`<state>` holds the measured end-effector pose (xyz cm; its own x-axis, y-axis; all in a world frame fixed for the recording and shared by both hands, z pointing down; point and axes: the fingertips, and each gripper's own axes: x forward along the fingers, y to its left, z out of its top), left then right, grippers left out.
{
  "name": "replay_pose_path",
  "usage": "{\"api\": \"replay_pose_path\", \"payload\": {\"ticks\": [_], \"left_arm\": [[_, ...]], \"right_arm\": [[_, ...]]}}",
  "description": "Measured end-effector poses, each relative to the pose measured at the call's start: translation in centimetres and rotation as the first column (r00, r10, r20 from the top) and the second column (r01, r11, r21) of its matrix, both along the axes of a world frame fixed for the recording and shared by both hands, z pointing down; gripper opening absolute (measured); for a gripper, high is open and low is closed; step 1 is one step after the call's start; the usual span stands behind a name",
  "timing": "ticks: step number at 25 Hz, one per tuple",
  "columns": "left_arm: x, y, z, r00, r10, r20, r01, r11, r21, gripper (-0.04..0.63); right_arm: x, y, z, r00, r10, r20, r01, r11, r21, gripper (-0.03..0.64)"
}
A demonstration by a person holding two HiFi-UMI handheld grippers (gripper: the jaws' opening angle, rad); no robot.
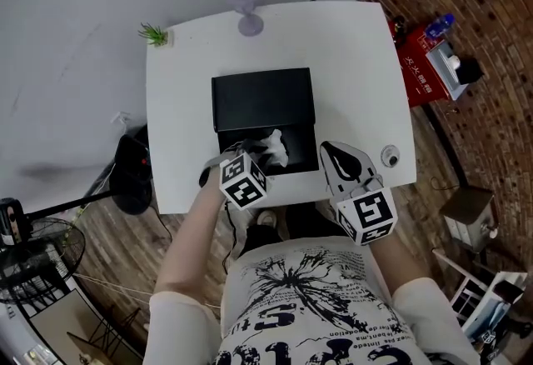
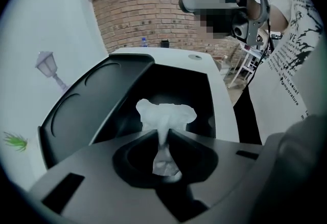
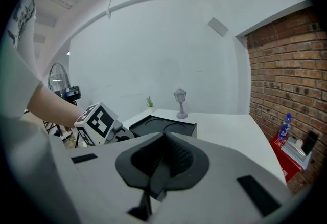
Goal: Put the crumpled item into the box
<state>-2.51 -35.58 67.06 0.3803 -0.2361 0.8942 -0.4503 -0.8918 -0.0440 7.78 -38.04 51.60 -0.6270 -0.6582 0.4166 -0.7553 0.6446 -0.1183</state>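
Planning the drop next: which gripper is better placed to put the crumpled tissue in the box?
Left. The left gripper pinches the crumpled tissue over the open black box; the right gripper is shut, empty, beside it.

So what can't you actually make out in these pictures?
Box floor: too dark in the left gripper view, partly covered by the left gripper in the head view.
Crumpled tissue, lower end: buried between the jaws, left gripper view.
Small round thing by the table edge: too small to name, head view.
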Motion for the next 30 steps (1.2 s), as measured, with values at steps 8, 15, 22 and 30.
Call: {"api": "replay_pose_path", "payload": {"ticks": [8,15,22,30], "left_arm": [[-0.9,-0.2,-2.0,0.998,-0.056,-0.012,0.057,0.997,0.057,0.186],[-2.3,-0.1,-9.0,0.956,-0.187,-0.225,0.230,0.956,0.183,0.154],[-5.4,1.2,-19.2,0.871,-0.229,-0.435,0.394,0.855,0.338,0.098],[-9.3,5.9,-27.9,0.743,-0.260,-0.616,0.575,0.718,0.391,0.026]], "right_arm": [[-0.1,0.6,-1.1,1.000,0.005,-0.014,-0.004,1.000,0.025,0.015],[-1.8,2.8,-4.0,0.999,-0.024,-0.039,0.028,0.995,0.101,0.015],[-4.2,4.2,-8.0,1.000,-0.017,-0.006,0.018,0.982,0.186,0.015],[-6.3,7.1,-11.8,0.997,-0.043,0.062,0.024,0.960,0.279,0.015]]}}
